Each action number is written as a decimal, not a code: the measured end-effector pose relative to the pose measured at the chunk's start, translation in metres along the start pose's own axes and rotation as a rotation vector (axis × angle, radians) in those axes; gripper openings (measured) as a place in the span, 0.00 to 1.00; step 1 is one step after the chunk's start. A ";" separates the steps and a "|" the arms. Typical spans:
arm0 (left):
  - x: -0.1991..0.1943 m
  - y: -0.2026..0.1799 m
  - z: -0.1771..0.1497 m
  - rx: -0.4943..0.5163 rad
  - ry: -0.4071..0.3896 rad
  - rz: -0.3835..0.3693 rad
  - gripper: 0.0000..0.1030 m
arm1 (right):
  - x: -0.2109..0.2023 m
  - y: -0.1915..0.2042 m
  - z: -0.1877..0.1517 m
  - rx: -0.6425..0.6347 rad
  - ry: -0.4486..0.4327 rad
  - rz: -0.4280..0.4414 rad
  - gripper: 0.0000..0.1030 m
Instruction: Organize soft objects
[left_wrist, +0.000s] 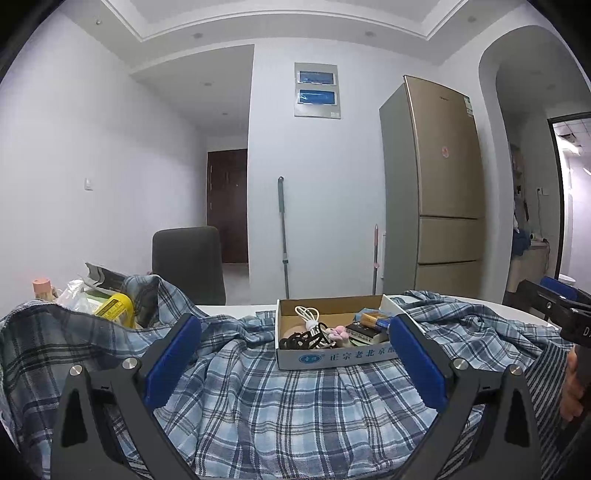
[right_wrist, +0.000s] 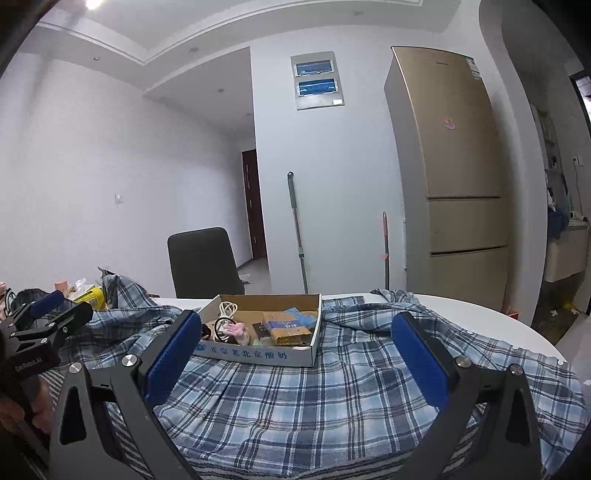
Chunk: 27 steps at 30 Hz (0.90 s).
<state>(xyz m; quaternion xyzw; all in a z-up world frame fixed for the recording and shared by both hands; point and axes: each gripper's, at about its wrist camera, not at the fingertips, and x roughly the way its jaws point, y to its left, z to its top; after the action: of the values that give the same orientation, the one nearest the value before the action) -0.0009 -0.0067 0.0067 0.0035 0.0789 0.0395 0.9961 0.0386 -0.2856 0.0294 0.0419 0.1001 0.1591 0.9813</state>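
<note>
Plaid shirt (left_wrist: 280, 410) is spread rumpled across the counter (right_wrist: 476, 310), pinned mid-span under the cardboard box (left_wrist: 332, 354). Left tool (left_wrist: 295, 362) and right tool (right_wrist: 295, 362) are held apart above it, gripping nothing. Box should be cleared first, then the near hem pinched at both sides.

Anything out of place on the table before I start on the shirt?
Yes: the cardboard box of odds and ends sits on the rumpled plaid shirt, pinning it. Both grippers, left and right, are open.
</note>
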 end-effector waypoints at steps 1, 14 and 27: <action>0.000 -0.001 0.000 0.003 0.001 -0.002 1.00 | 0.000 0.000 0.000 -0.001 0.000 -0.001 1.00; 0.001 -0.003 -0.002 0.022 0.004 -0.003 1.00 | -0.001 0.002 0.000 -0.019 -0.001 -0.004 1.00; 0.000 0.000 -0.004 0.018 0.003 0.000 1.00 | -0.002 0.005 0.001 -0.036 0.001 -0.009 1.00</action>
<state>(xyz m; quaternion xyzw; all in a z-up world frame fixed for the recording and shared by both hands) -0.0010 -0.0065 0.0032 0.0125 0.0805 0.0386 0.9959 0.0355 -0.2814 0.0313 0.0238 0.0979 0.1564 0.9825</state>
